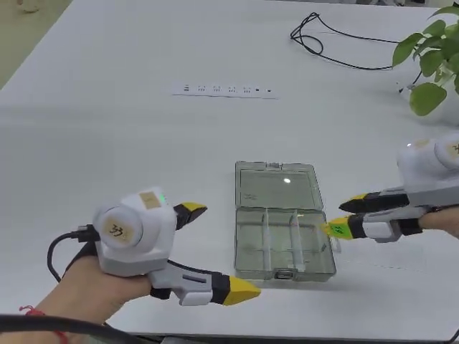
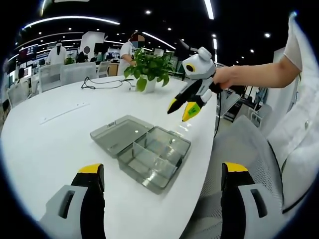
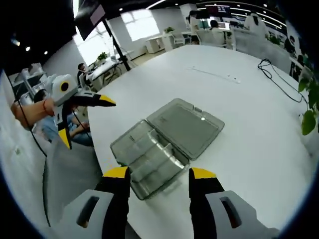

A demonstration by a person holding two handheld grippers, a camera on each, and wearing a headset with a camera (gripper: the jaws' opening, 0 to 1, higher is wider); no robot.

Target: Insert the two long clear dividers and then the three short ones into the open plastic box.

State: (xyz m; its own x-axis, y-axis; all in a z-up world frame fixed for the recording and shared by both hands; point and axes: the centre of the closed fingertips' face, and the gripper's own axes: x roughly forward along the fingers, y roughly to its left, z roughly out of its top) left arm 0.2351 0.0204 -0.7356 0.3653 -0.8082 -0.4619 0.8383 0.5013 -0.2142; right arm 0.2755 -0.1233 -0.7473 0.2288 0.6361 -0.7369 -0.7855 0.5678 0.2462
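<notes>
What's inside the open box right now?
Inside the box, two long clear dividers stand upright, splitting it into three lanes. Short cross dividers: none evident, though clear plastic is hard to read.

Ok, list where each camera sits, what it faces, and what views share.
Head view: on the headset, looking down at table and open box; a hand holds the left gripper, right gripper at the right edge.
Left gripper view: on that gripper, facing over the box toward the right gripper and plant; own jaws wide apart.
Right gripper view: on that gripper, facing over the box toward the left gripper; own jaws apart.
Shared: all three show the box.
</notes>
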